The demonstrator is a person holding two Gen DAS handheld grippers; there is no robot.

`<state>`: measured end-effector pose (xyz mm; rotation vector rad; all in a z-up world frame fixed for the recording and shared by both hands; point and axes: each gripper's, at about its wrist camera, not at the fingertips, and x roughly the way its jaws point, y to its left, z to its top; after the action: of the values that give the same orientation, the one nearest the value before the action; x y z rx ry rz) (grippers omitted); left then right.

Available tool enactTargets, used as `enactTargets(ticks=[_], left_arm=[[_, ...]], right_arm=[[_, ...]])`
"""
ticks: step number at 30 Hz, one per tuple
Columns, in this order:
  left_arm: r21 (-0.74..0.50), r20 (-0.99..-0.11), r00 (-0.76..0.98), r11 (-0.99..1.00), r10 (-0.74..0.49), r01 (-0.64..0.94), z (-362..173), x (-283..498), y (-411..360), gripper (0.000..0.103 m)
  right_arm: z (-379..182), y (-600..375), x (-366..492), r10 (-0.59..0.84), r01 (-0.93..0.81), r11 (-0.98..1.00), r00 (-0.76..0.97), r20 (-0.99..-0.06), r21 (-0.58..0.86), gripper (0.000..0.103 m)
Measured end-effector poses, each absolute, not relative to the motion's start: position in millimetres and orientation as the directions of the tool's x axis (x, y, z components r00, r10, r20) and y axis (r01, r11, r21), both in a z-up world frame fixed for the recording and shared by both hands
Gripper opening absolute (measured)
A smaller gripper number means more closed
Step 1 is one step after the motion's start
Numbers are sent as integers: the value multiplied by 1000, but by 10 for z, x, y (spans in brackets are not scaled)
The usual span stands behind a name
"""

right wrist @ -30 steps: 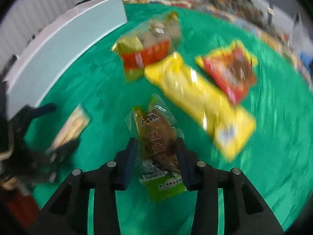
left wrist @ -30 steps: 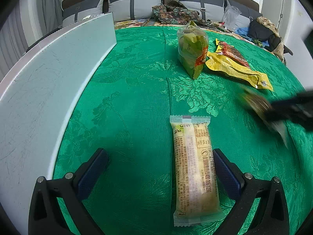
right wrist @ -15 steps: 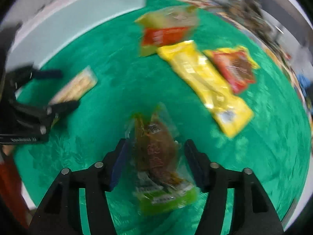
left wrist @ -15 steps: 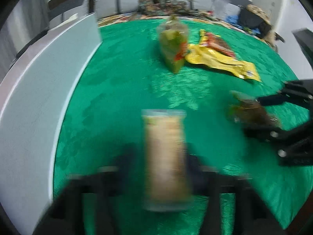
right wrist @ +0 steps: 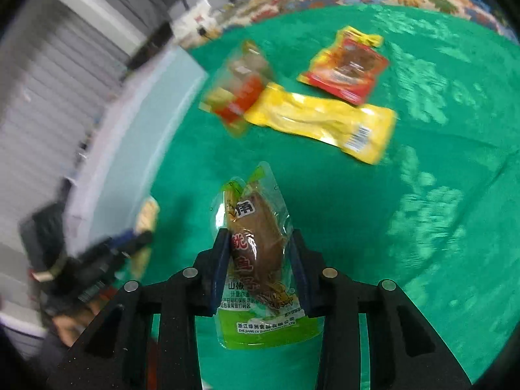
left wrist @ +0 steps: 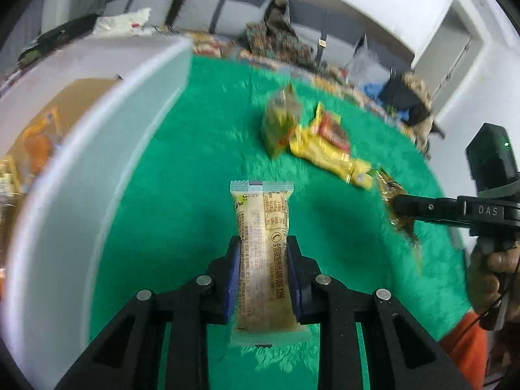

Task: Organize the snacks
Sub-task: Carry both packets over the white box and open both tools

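Note:
My left gripper [left wrist: 262, 243] is shut on a long beige snack bar [left wrist: 261, 227] and holds it lifted above the green cloth [left wrist: 195, 178]. My right gripper [right wrist: 258, 237] is shut on a brown snack in a clear green-edged pouch [right wrist: 256, 247], also lifted. The right gripper and its brown pouch [left wrist: 391, 195] show at the right of the left wrist view. Three snacks lie on the cloth: a green-and-orange bag [right wrist: 235, 94], a long yellow pack [right wrist: 321, 120] and a red pouch [right wrist: 346, 68].
A white box with tall walls [left wrist: 107, 136] stands to the left of the cloth, with orange packets [left wrist: 39, 139] inside. The left gripper [right wrist: 123, 247] shows blurred at the left of the right wrist view. Sofa cushions and clutter [left wrist: 276, 35] lie beyond the cloth.
My left gripper closed on the beige snack bar and lifted it off the cloth. My right gripper kept hold of the brown pouch and moved up and left, towards the white box.

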<state>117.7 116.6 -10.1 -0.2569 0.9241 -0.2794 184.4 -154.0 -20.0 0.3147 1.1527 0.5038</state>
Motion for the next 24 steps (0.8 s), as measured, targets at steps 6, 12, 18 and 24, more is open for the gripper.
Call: enactTargets(ticks=[6, 12, 18, 24], left_arm=[[-329, -697, 684, 944, -218, -34, 442, 938, 2270, 25], [-219, -742, 668, 921, 58, -323, 437, 819, 3405, 49], [-190, -766, 623, 870, 159, -455, 232, 517, 3789, 84], [-147, -746, 657, 936, 106, -318, 279, 582, 3152, 88]], right_arm=[[516, -520, 1803, 727, -373, 685, 287, -624, 626, 37], [822, 966, 1784, 796, -501, 587, 215, -566, 636, 44], [475, 1425, 1810, 799, -427, 586, 165, -578, 689, 61], [-23, 511, 1797, 587, -437, 792, 352, -729, 427, 61]])
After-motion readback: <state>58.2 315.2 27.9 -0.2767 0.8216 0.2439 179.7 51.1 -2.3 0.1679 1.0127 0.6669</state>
